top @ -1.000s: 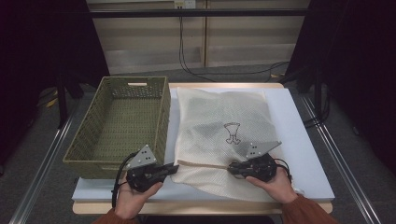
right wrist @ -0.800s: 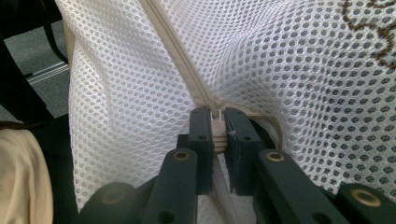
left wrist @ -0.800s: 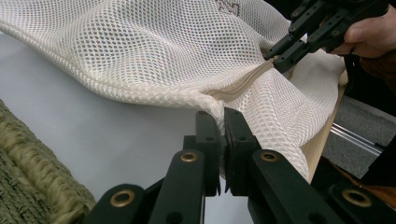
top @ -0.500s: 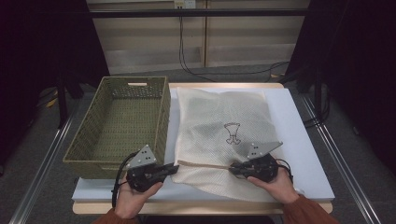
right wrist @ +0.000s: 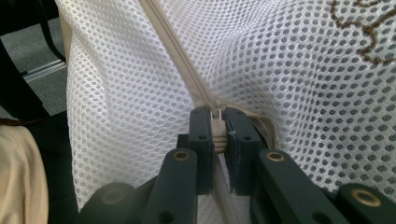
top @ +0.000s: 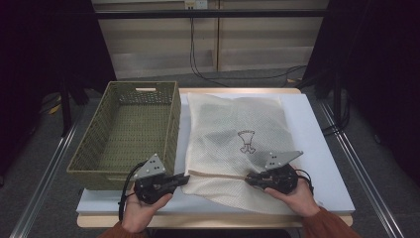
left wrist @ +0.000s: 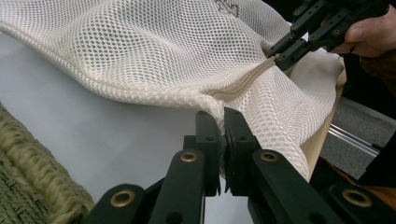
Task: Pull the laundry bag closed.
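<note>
High view, read from nine o'clock to three: a woven olive basket (top: 126, 131) sat empty on the left half of the white counter (top: 319, 148), and a cream mesh laundry bag (top: 237, 144) lay flat beside it, touching or nearly touching the basket's right wall. Compared with a second earlier nothing had shifted; both hands and the bag lay as they had, so the work looked paused at the grip, with the zipper not yet run.

At seven o'clock the left hand-held gripper (top: 184, 179) was clamped on the bag's near left corner; in the left gripper view its jaws pinched the mesh edge (left wrist: 223, 114) where the zipper tape begins. At five o'clock the right hand-held gripper (top: 249, 179) was clamped on the zipper pull (right wrist: 217, 128), which the right gripper view showed squeezed between the jaws, the zipper line (top: 218, 174) stretched taut between the two.

Judging by this, the left hold anchored the bag for a pull along the zipper. Only slack mesh bunching at the slider seemed likely to obstruct it.
</note>
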The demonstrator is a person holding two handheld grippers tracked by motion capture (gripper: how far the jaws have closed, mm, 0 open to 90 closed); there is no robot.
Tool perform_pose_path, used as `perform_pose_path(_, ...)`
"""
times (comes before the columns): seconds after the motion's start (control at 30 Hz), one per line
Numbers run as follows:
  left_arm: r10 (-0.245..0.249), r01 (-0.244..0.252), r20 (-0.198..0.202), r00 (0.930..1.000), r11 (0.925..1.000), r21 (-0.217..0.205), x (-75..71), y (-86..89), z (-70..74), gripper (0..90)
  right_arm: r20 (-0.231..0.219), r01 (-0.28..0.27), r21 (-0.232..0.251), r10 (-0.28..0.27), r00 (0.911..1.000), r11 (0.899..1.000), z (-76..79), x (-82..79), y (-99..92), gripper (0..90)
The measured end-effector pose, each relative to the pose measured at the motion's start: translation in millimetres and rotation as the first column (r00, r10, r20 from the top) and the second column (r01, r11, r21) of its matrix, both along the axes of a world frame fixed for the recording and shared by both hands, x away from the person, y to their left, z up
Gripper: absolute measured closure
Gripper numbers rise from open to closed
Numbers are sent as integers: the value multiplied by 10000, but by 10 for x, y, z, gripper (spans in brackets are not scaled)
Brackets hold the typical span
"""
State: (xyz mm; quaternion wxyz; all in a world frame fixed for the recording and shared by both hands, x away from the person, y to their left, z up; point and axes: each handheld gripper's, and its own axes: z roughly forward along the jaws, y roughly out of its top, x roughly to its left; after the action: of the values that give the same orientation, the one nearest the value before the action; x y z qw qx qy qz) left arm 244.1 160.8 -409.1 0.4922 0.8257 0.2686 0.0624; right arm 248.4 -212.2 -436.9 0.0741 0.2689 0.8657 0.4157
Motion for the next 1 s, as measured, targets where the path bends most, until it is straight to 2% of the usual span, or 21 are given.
perform_pose_path(0.2,135,-135,-27,9999,9999,14,1,16,-7,864,-8,96,-53,-96,10000,9999,-18,-23,-55,827)
perform_pose_path(0.4,143,-143,-56,9999,9999,23,1,26,-13,865,-68,345,-84,-345,9994,9994,-35,-44,-134,828)
perform_pose_path(0.67,140,-140,-94,9999,9999,5,2,36,-19,865,-19,320,-105,-320,9995,9994,-36,-55,-148,827)
perform_pose_path(1.0,105,-105,-79,9999,9999,51,2,41,-27,865,-36,575,-39,-575,9983,9983,-52,-95,-240,828)
